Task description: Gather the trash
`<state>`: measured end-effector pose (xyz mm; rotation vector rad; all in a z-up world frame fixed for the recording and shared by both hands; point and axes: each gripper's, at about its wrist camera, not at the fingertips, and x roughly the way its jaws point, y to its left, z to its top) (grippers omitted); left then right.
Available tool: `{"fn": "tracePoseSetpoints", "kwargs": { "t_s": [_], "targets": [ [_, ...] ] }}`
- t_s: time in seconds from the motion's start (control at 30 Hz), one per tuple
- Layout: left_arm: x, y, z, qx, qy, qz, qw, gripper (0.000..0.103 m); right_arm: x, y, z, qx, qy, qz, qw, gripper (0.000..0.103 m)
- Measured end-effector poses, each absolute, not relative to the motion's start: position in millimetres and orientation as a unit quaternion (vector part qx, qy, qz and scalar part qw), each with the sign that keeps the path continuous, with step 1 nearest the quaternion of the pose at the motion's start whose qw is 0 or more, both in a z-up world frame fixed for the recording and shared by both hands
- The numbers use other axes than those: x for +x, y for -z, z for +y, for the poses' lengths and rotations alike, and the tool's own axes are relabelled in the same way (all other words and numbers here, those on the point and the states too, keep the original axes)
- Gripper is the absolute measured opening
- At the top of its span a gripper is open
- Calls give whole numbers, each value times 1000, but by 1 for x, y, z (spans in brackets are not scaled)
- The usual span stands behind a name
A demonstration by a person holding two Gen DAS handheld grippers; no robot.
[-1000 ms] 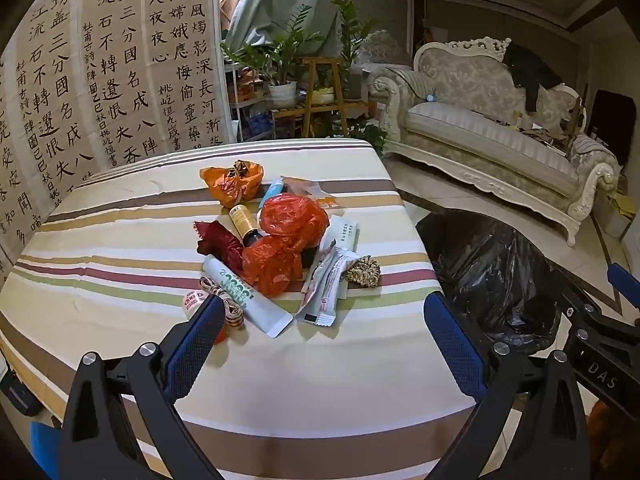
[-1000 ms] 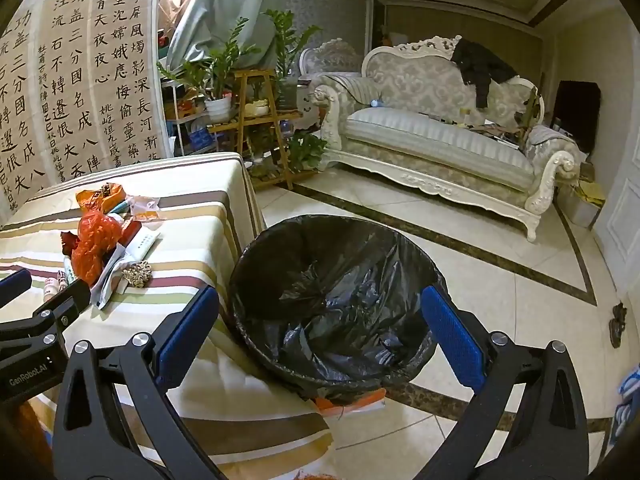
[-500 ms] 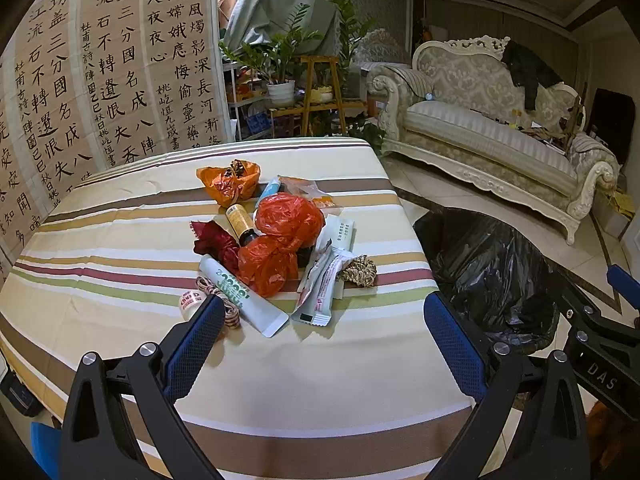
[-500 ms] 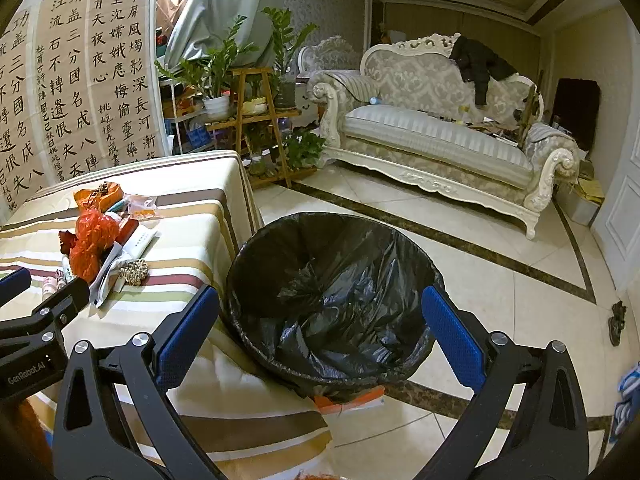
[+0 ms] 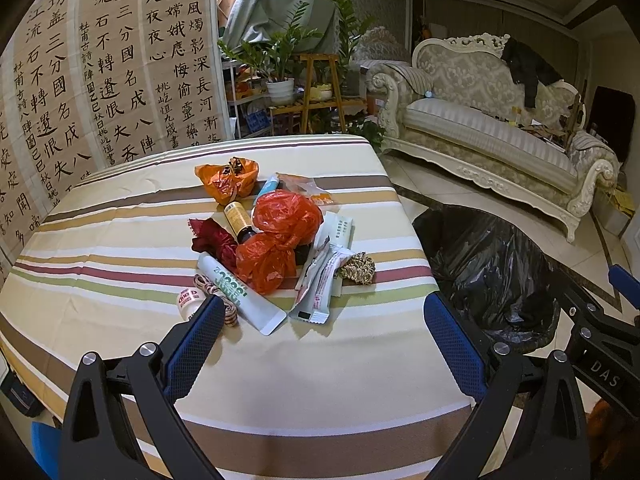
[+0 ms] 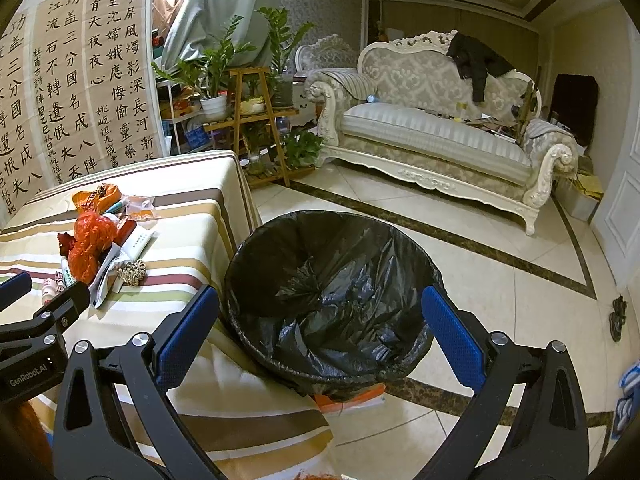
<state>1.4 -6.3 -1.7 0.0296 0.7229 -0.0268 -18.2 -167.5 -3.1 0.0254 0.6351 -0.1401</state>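
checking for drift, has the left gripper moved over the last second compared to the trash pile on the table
Yes, slightly. The left gripper has eased back toward the near table edge: the trash pile sits a little higher and farther from its open jaws than a second ago.

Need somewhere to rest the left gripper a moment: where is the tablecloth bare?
Bare: the near strip of tablecloth between the trash pile and the front edge, and the left side toward the wall scrolls. Crowded: the middle, from orange bag to white tube.

light: dim, warm, indoor | focus: sharp | edges: strong fisheye bending, black corners
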Motion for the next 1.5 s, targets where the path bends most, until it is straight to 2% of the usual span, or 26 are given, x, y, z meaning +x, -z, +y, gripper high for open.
{"fn": "tracePoseSetpoints", "kwargs": {
  "t_s": [1.5],
  "targets": [
    [1, 13, -5, 14, 21, 375, 927, 96, -16, 18, -170, 26, 66, 337, 939, 99]
  ]
}}
